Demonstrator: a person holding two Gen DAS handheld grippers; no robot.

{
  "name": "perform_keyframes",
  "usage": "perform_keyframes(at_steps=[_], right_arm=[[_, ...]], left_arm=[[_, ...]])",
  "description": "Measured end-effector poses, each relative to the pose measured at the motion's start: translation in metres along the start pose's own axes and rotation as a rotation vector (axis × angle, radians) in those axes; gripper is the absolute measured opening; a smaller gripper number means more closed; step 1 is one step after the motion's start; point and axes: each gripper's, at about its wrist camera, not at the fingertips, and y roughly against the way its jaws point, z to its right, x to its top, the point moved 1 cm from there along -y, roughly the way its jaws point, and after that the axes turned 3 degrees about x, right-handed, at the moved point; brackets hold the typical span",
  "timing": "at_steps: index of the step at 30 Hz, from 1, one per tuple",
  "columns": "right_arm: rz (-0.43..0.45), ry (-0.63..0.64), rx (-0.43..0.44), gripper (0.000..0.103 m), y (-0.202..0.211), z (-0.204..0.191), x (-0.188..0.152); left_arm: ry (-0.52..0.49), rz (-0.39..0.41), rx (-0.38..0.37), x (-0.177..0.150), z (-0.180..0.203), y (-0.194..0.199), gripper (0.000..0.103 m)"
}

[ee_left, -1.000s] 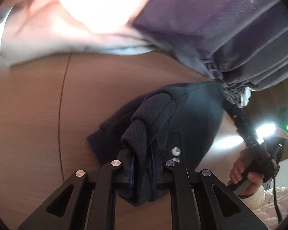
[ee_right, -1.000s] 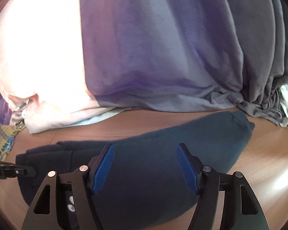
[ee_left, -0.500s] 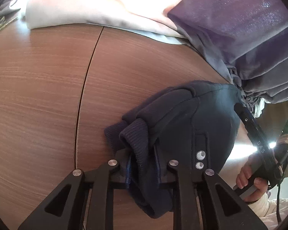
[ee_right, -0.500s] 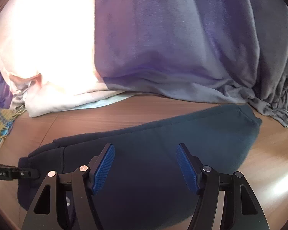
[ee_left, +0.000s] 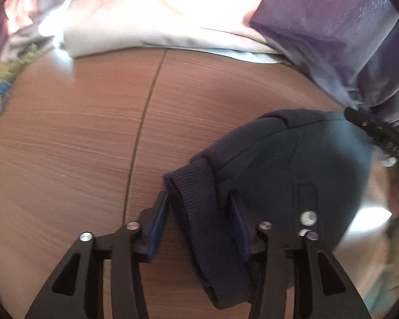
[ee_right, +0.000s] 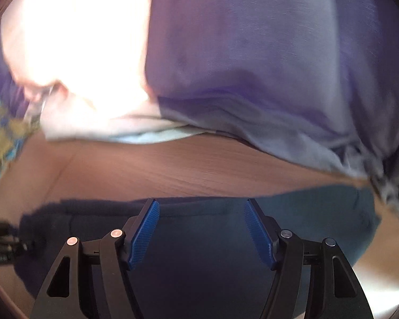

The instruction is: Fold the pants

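Dark navy pants [ee_left: 292,170] lie on the wooden table [ee_left: 66,146], folded, with a ribbed cuff [ee_left: 196,186] between my left fingers. My left gripper [ee_left: 199,212] has its jaws parted around the cuff, with a gap beside the left pad [ee_left: 157,228]. In the right wrist view the pants [ee_right: 199,252] spread under my right gripper [ee_right: 202,228], which is open and empty just above the cloth. The other gripper's tip [ee_right: 2,242] shows at the pants' left end.
A pile of clothes lies at the back of the table: a purple-grey garment [ee_right: 252,66], a white one [ee_left: 159,21] and a yellow-blue patterned cloth [ee_right: 0,138] at the left. A seam [ee_left: 143,122] runs across the tabletop.
My left gripper has opened; it was clamped on the cuff before and its jaws now stand apart. The right gripper has moved lower and closer to the pants, still open.
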Motion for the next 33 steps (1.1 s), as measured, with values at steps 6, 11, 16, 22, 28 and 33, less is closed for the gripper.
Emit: perform_keyframes(at_steps=[6, 11, 16, 22, 28, 33], right_arm=[[-0.247, 0.271, 0.091, 0.066, -0.023, -0.006, 0.019], [-0.382, 0.561, 0.154, 0.059, -0.039, -0.03, 0.026], [-0.485, 0.675, 0.217, 0.056, -0.061, -0.036, 0.03], [-0.535, 0.672, 0.242, 0.045, -0.081, -0.034, 0.028], [-0.55, 0.675, 0.281, 0.041, -0.086, -0.034, 0.023], [-0.568, 0.667, 0.324, 0.02, -0.086, -0.035, 0.022]], left_arm=[[0.003, -0.006, 0.059, 0.0, 0.005, -0.001, 0.048], [0.005, -0.014, 0.064, 0.0, 0.003, -0.003, 0.053], [-0.008, -0.016, 0.069, 0.001, 0.005, -0.004, 0.054], [-0.018, -0.012, 0.071, 0.002, 0.006, -0.005, 0.054], [-0.043, -0.011, 0.086, 0.003, 0.011, -0.006, 0.055], [-0.051, -0.006, 0.09, 0.003, 0.012, -0.006, 0.055]])
